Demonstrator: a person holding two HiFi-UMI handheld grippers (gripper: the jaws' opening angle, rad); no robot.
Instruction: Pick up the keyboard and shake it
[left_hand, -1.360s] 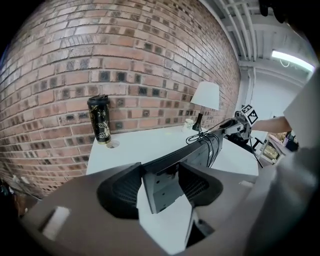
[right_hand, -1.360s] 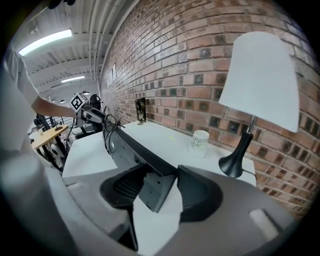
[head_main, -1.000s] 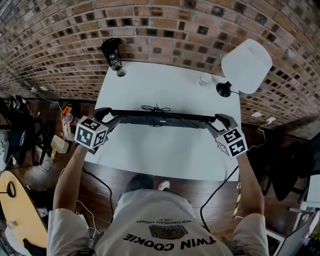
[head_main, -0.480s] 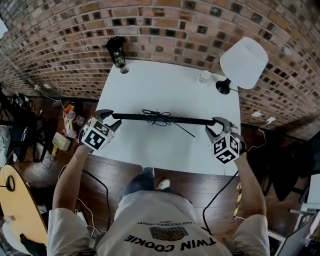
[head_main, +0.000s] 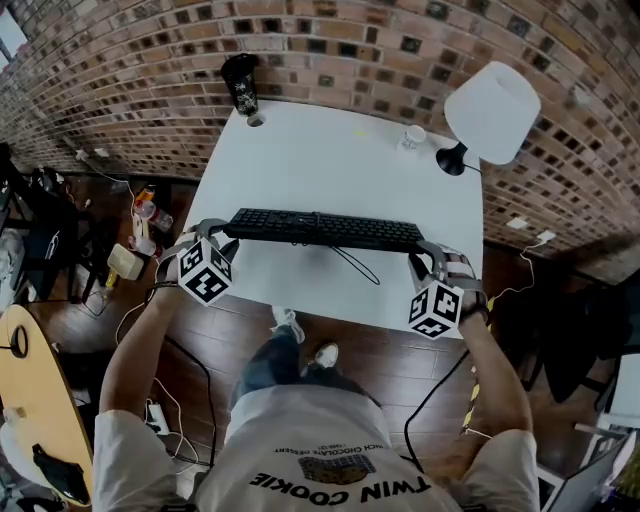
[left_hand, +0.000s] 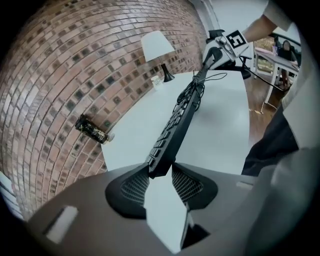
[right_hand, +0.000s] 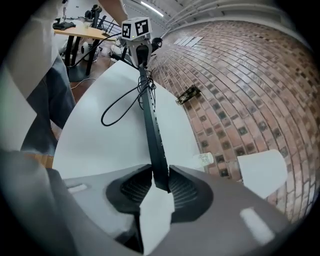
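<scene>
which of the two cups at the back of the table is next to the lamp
The small white cup, right beside the black base of the lamp; the tall dark patterned cup stands at the far left corner of the table.

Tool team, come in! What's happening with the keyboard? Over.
Left tool, right tool: jaws closing on the ends of the flat black keyboard. Keyboard up off white table, cable dangling. White-shaded lamp far back.

Brick-walled office workspace.
Red brick wall (head_main: 330, 50), white rectangular table (head_main: 330, 160), white-shaded black desk lamp (head_main: 490, 108), dark wooden floor (head_main: 235, 335).
</scene>
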